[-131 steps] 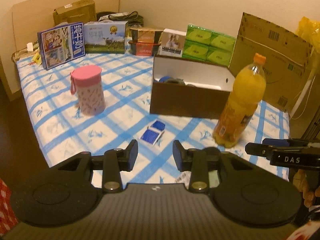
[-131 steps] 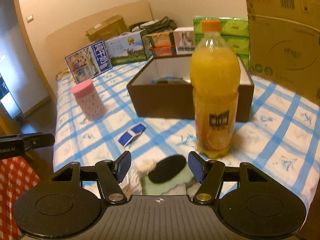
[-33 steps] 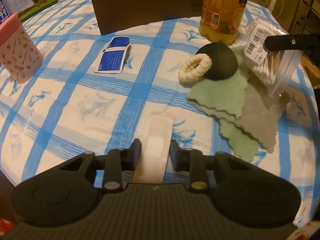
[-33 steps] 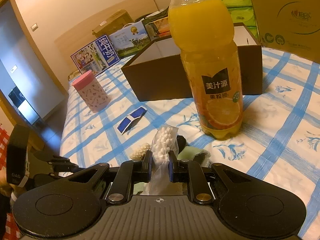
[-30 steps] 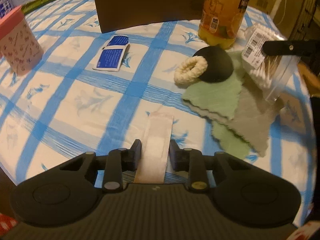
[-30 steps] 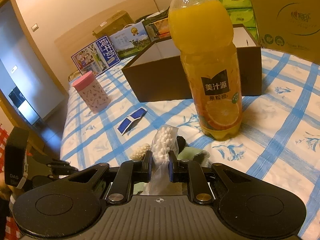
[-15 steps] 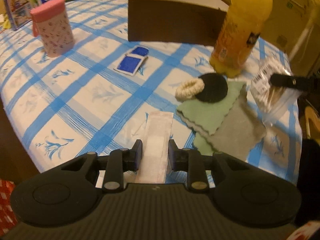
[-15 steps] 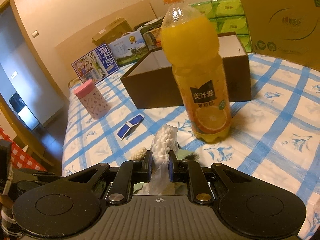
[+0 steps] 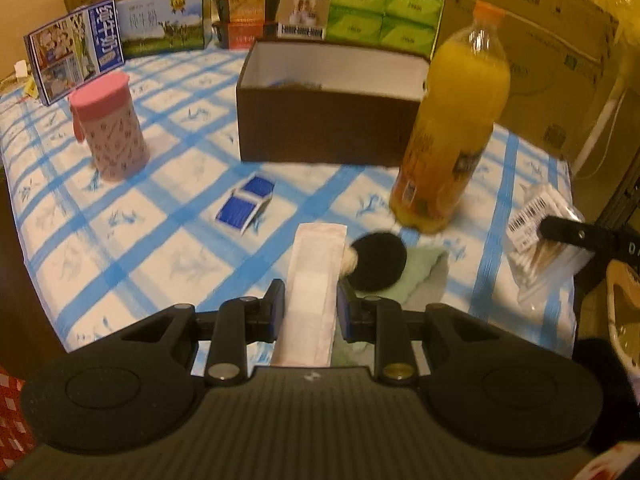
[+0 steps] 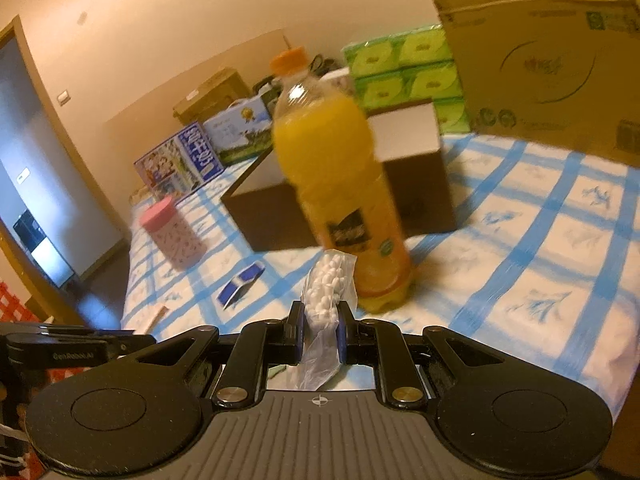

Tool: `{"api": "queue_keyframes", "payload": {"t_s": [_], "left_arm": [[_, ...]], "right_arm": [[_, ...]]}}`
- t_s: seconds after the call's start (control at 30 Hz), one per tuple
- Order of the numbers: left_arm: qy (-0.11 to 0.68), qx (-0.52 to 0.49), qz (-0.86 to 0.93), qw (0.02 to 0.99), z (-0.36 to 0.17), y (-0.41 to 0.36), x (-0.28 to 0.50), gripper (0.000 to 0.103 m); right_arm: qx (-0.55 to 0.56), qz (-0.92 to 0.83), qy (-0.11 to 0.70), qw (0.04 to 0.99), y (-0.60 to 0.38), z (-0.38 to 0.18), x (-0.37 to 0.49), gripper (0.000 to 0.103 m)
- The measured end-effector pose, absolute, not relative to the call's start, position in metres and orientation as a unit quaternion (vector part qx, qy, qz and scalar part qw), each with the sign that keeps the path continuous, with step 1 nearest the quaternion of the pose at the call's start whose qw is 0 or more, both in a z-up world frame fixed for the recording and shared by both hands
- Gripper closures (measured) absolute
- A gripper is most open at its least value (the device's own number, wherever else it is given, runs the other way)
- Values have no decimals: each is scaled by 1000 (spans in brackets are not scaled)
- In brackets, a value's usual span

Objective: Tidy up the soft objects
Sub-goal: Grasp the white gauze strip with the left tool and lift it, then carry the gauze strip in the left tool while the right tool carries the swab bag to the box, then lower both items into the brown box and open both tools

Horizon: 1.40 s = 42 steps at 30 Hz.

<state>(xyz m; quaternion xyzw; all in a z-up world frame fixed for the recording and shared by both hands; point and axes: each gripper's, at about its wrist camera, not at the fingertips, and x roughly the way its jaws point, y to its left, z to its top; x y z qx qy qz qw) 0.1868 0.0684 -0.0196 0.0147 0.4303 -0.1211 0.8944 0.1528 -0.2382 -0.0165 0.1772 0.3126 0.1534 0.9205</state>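
My left gripper [image 9: 310,306] is shut on a flat white paper-wrapped strip [image 9: 314,280] and holds it above the checked tablecloth. My right gripper [image 10: 320,330] is shut on a clear bag of cotton swabs [image 10: 329,284]; the bag also shows in the left wrist view [image 9: 540,236] at the right edge. A black round pad [image 9: 378,260], a cream hair tie [image 9: 347,262] and green and grey cloths [image 9: 424,276] lie on the table just beyond my left gripper. An open brown box [image 9: 332,104] stands behind them.
A tall orange juice bottle [image 9: 452,132] stands between the cloths and the box. A pink-lidded canister [image 9: 110,136] stands at the left. A small blue packet [image 9: 244,204] lies mid-table. Cartons and green tissue packs [image 9: 384,18] line the back. A large cardboard box [image 9: 552,44] stands right.
Both grippers have risen and tilted up from the table, each keeping its hold. The box and back row came into the left view. The right gripper has moved closer to the bottle.
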Motion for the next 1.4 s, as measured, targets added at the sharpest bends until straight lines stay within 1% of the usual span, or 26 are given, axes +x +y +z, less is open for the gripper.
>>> {"api": "queue_keyframes", "payload": {"t_s": [0.3,0.5,0.7,0.97,1.27,1.33,1.37,1.4], "left_arm": [[401,-14,-124,907,9,50,223,79],[372,-19,-140,917,31,34,269,79],[356,-39,-154,921,44,22,331,79],[364,-59,-184,911,38,0,430,79],[399,-43,-210,891,-3,-46,516,77],[404,-44,-211,889,-11,-57,528,75],[405,-44,-212,888,-14,-62,534,71],[407,-43,-210,888,-18,-67,539,64]], "right_arm": [[174,131,265,940,-300,12,188,87],[177,135,241,945,-333,32,240,87],[171,142,234,947,-344,37,306,87],[160,162,253,940,-337,16,407,87],[114,169,280,938,-322,-26,485,87],[98,166,282,940,-317,-30,496,82],[93,161,284,941,-316,-31,500,66],[94,157,282,942,-315,-32,503,48]]}}
